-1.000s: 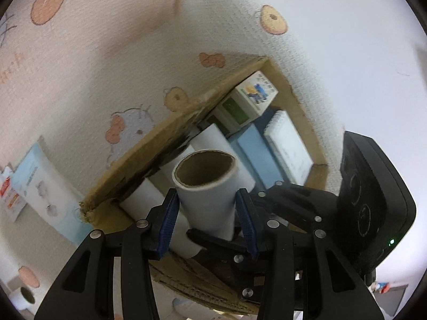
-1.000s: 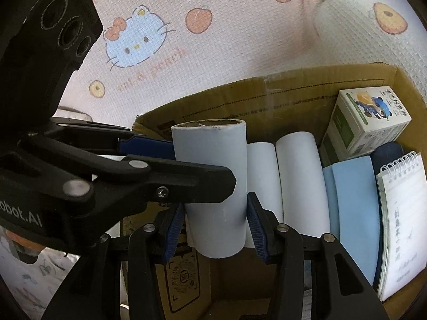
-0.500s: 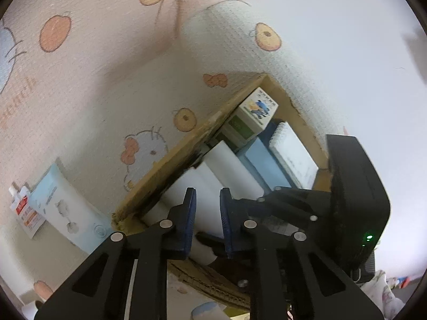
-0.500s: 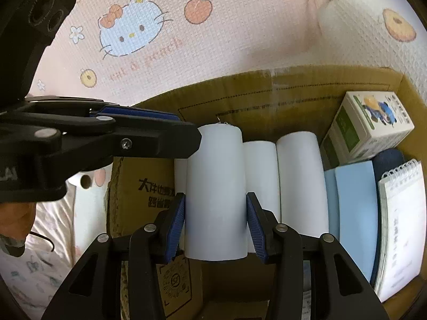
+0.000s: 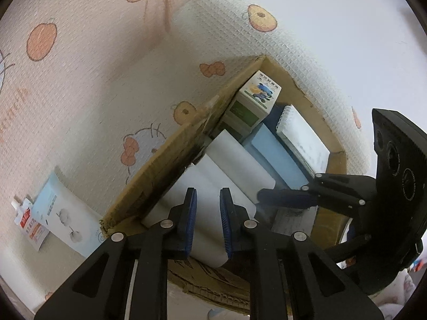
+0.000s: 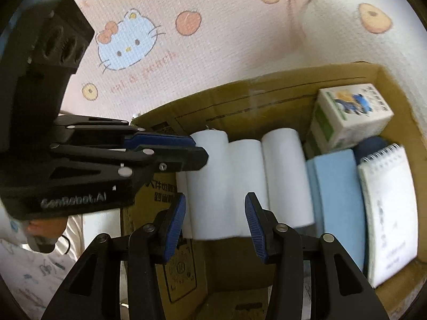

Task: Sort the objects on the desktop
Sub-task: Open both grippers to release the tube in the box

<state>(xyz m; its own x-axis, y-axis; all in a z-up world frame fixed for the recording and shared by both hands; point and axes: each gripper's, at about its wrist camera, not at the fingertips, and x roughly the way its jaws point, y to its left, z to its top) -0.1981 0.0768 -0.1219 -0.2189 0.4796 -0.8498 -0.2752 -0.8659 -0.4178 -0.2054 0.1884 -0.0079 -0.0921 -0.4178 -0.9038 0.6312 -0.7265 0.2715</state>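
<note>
Fingers of the left gripper [image 6: 198, 149] have just been closing and are seen nearly together, with nothing caught between them, hovering over the left end of the cardboard box [image 6: 267, 90]. Just right of that, a white roll [image 6: 210, 181] is clamped by the right gripper [image 6: 214, 213], its far end tucked inside the box. Two more rolls [image 6: 283, 176] are packed beside it, then a blue pad [image 6: 339, 192], a small carton [image 6: 349, 112] and a spiral notepad [image 6: 387, 208]. Pretty full box tbh.
</note>
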